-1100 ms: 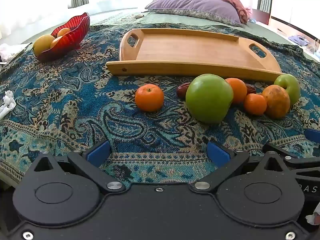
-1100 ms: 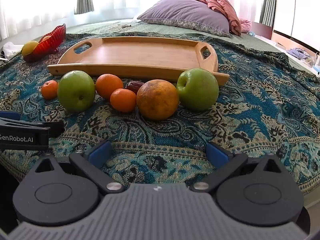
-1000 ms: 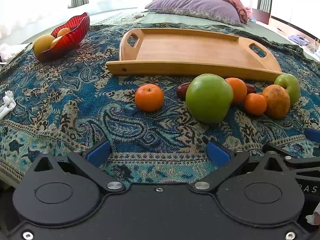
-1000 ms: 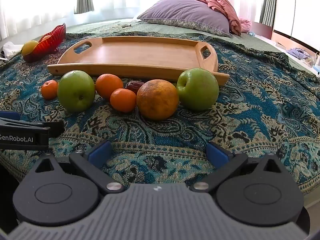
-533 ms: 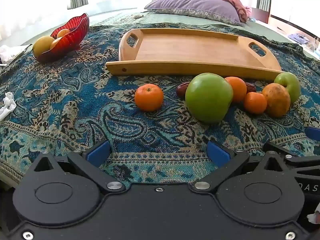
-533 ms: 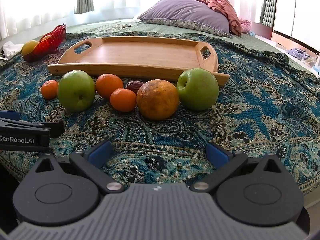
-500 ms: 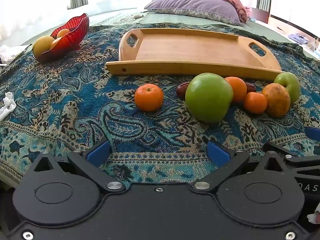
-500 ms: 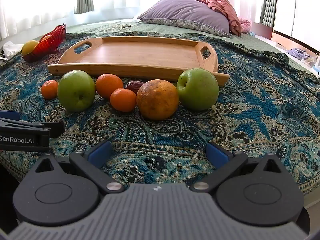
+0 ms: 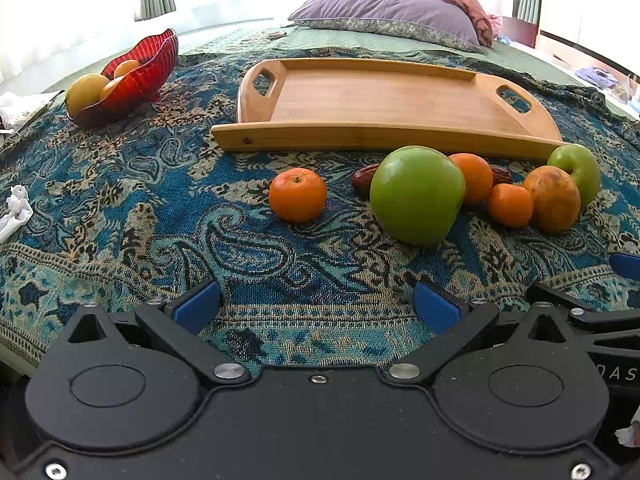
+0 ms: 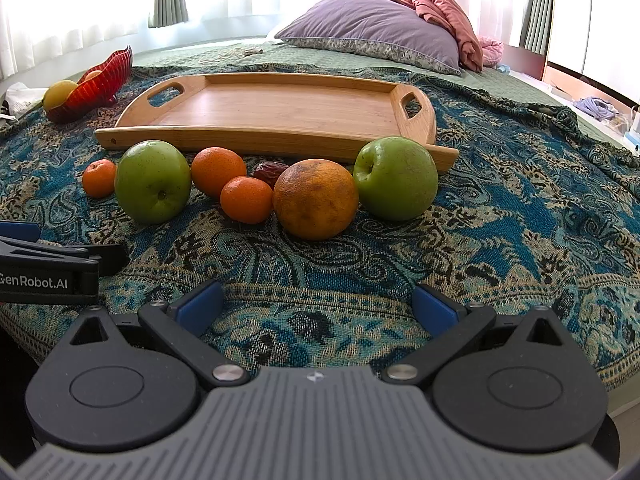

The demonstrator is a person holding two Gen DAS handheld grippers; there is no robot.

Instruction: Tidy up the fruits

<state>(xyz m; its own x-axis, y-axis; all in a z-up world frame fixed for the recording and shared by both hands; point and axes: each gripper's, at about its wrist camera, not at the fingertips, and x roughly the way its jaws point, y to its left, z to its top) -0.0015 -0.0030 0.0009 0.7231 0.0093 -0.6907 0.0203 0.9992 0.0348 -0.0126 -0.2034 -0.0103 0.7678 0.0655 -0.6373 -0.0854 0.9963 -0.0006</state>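
Note:
Several fruits lie in a row on a patterned blue blanket in front of an empty wooden tray [image 9: 384,96] [image 10: 280,110]. Left to right: a small mandarin [image 9: 297,195] [image 10: 99,178], a big green apple [image 9: 417,195] [image 10: 152,181], an orange [image 10: 218,171], a small mandarin [image 10: 246,199], a dark date [image 10: 270,173], a blotchy orange [image 10: 315,199] and a second green apple [image 10: 395,178]. My left gripper [image 9: 316,306] is open near the blanket's front edge, short of the fruit. My right gripper [image 10: 318,306] is open too, with nothing between its fingers.
A red glass bowl [image 9: 136,66] [image 10: 102,80] holding yellow and orange fruit stands at the back left. A crumpled white tissue [image 9: 16,212] lies at the left edge. Purple and pink pillows [image 10: 372,34] sit behind the tray. The left gripper's side [image 10: 48,268] shows in the right wrist view.

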